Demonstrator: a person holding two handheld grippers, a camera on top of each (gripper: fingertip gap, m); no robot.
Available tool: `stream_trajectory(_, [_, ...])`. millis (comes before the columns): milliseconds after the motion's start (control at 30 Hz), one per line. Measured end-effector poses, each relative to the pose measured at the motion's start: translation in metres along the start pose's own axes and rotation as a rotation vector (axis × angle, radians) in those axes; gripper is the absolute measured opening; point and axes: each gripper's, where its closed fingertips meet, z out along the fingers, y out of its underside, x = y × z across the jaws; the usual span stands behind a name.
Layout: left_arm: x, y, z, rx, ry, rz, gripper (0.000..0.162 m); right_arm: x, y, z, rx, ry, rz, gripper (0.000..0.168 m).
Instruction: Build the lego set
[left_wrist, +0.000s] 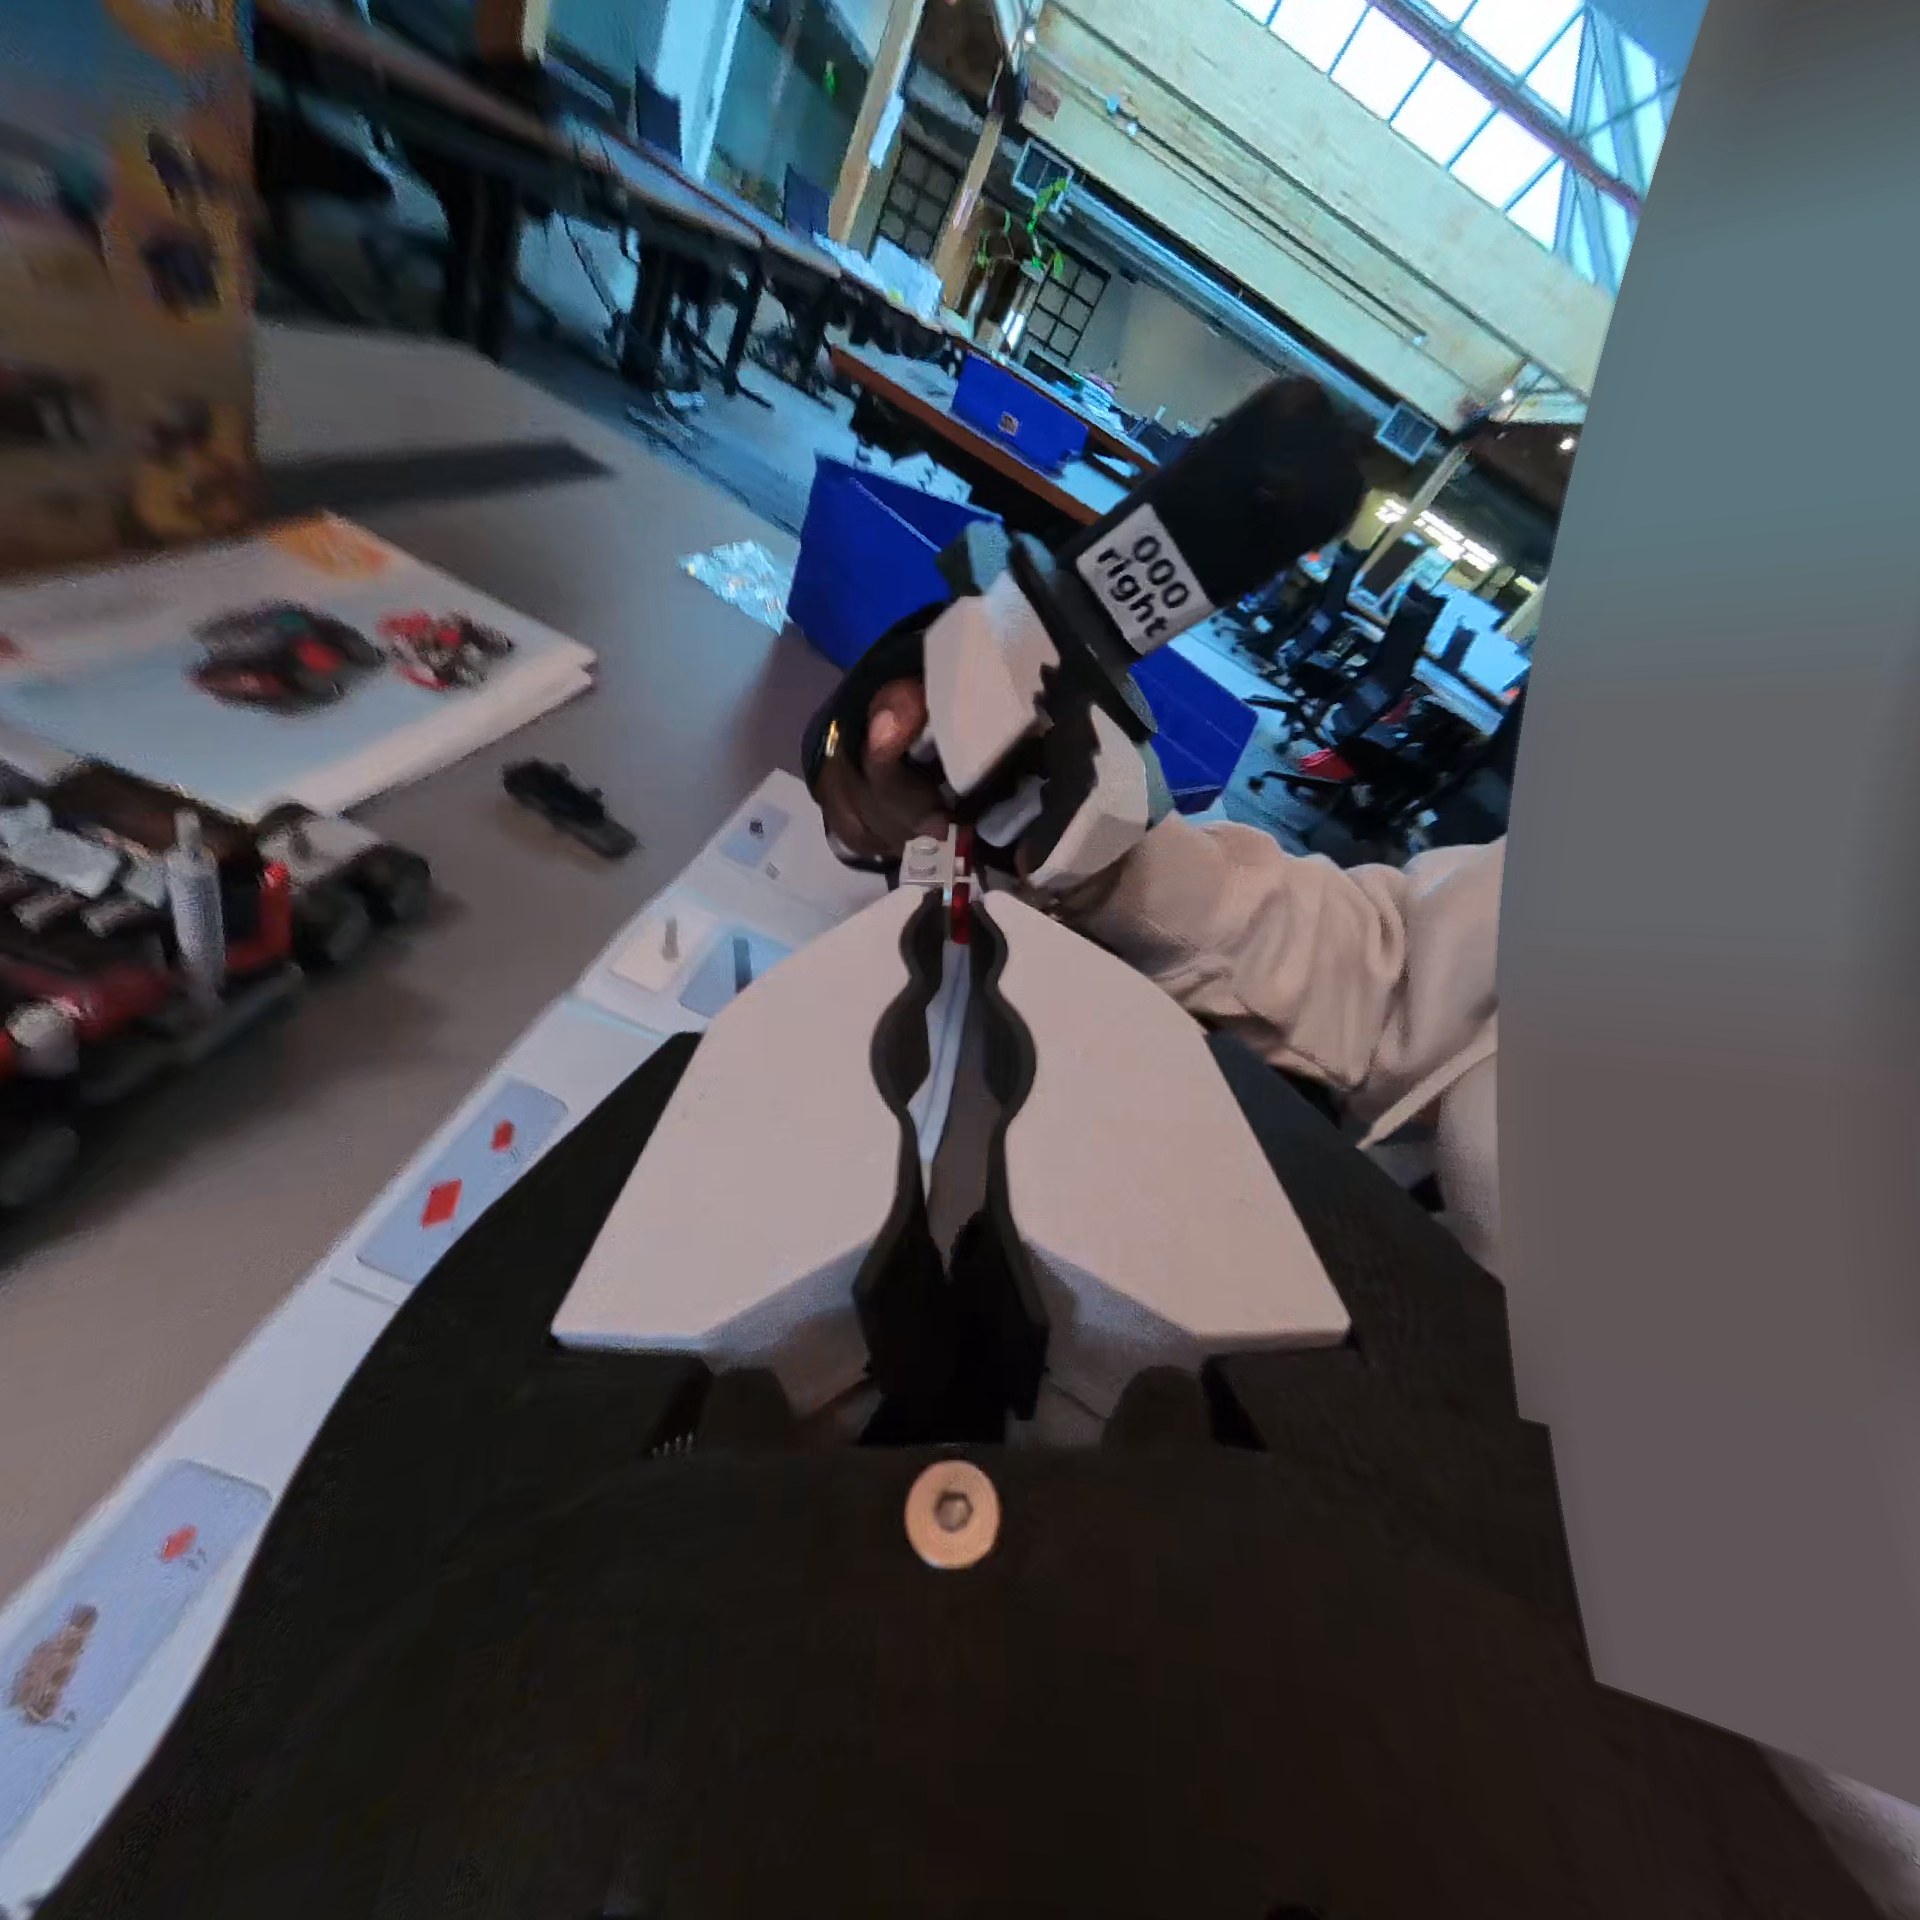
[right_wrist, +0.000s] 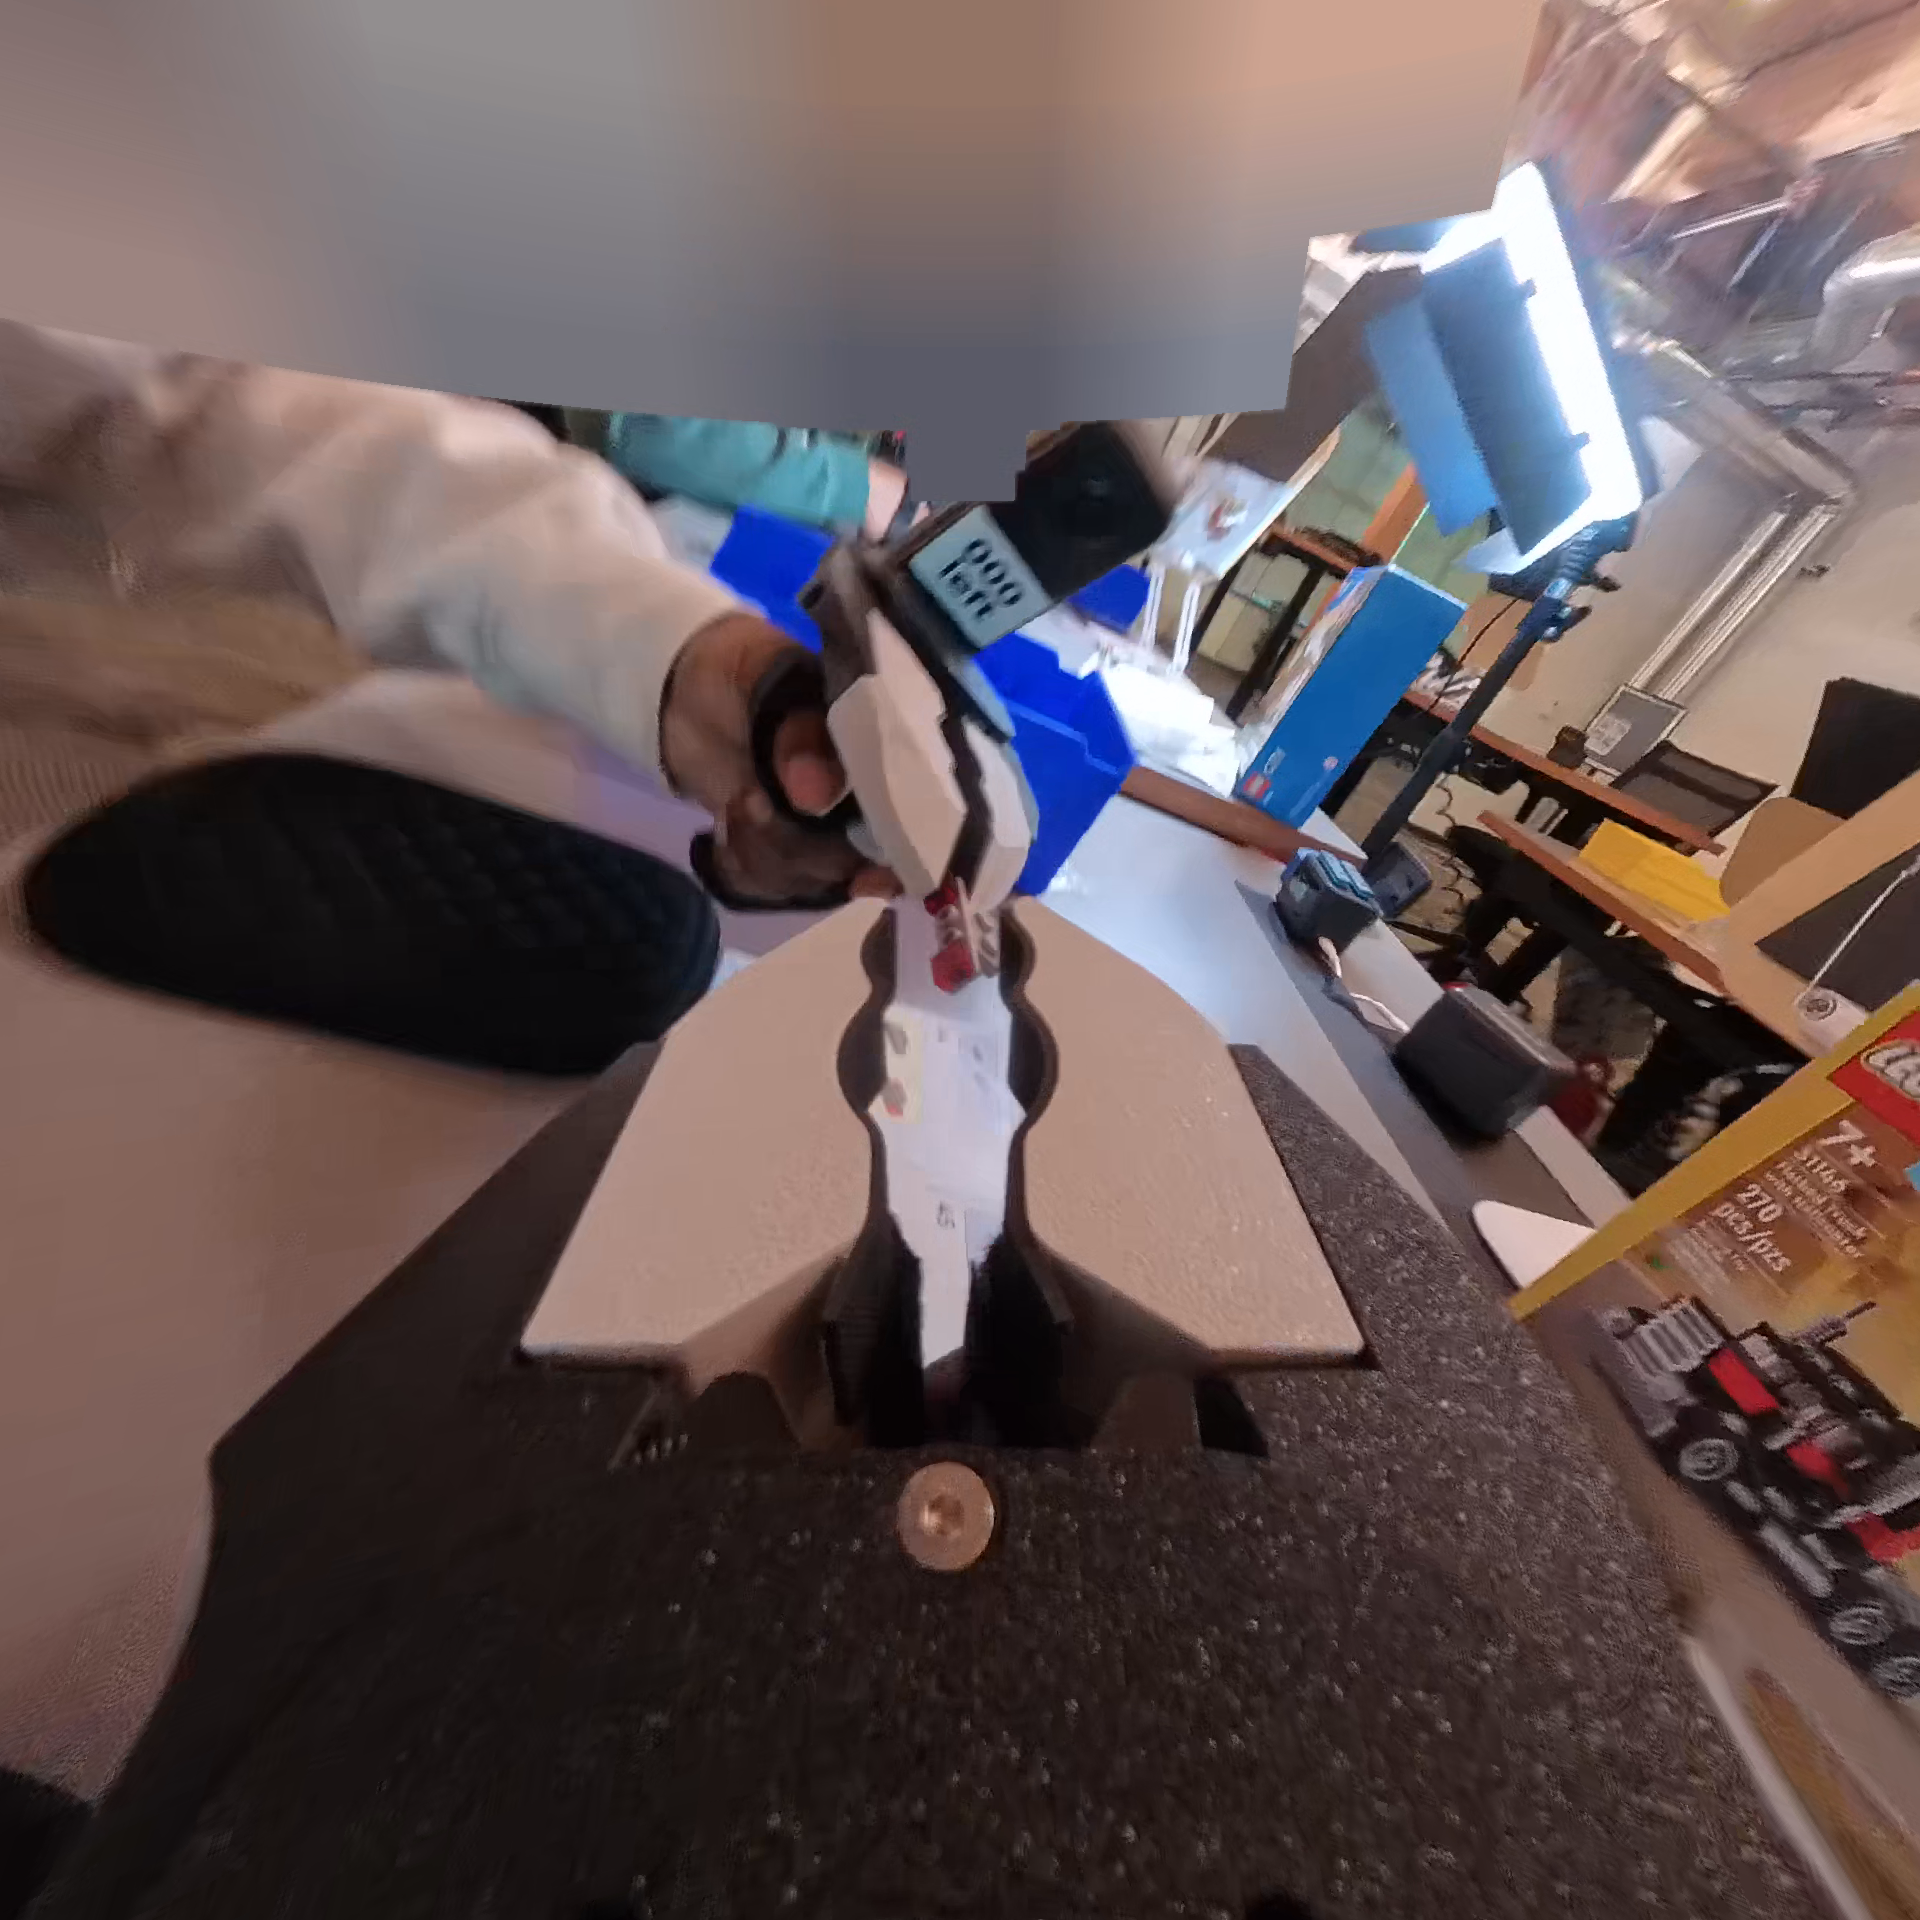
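Here, in the left wrist view, the left gripper (left_wrist: 961, 914) is clenched on a small red Lego piece (left_wrist: 961, 920), a grey plate (left_wrist: 928, 862) at its top, held above the desk (left_wrist: 499, 997). The right gripper (left_wrist: 971, 831) meets it tip to tip, its hold hard to make out. A blurred, half-built truck (left_wrist: 156, 935) sits cut off at left, near the instruction booklet (left_wrist: 281, 665).

In the right wrist view, the right gripper (right_wrist: 961, 940) stands slightly parted around the same red and grey Lego piece (right_wrist: 951, 940); the left gripper (right_wrist: 961, 883) pinches it from above. Blue bins (right_wrist: 1060, 748) behind show no contents; the Lego box (right_wrist: 1766, 1299) is cropped at right.
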Motion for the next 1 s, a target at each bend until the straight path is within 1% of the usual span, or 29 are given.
stream_trajectory(67, [0.007, -0.01, -0.001, 0.072, 0.009, 0.088, 0.005, 0.009, -0.006, -0.004, 0.067, 0.013, 0.133, 0.025])
stream_trajectory(133, [0.01, -0.014, -0.001, 0.112, 0.017, 0.133, 0.005, 0.015, -0.006, -0.005, 0.104, -0.006, 0.302, 0.029])
stream_trajectory(200, [0.011, -0.014, 0.0, 0.131, 0.017, 0.184, 0.005, 0.011, -0.006, -0.003, 0.129, -0.075, 0.437, 0.029])
stream_trajectory(267, [0.011, -0.012, 0.002, 0.133, 0.016, 0.222, 0.005, 0.006, -0.007, -0.001, 0.141, -0.138, 0.519, 0.024])
stream_trajectory(333, [0.011, -0.01, 0.003, 0.128, 0.011, 0.262, 0.005, 0.005, -0.007, -0.001, 0.14, -0.147, 0.524, 0.014])
stream_trajectory(367, [0.011, -0.009, 0.004, 0.124, 0.003, 0.287, 0.005, 0.005, -0.006, -0.001, 0.129, -0.141, 0.508, 0.012])
stream_trajectory(667, [0.023, -0.008, 0.008, 0.08, -0.026, 0.52, 0.005, 0.0, -0.019, -0.009, 0.128, -0.137, 0.341, 0.013])
stream_trajectory(900, [0.021, -0.008, 0.007, 0.103, -0.032, 0.574, 0.005, -0.005, -0.015, -0.011, 0.113, -0.158, 0.31, 0.015])
stream_trajectory(1000, [0.02, -0.007, 0.006, 0.108, -0.031, 0.574, 0.005, -0.006, -0.011, -0.008, 0.074, -0.145, 0.274, 0.007])
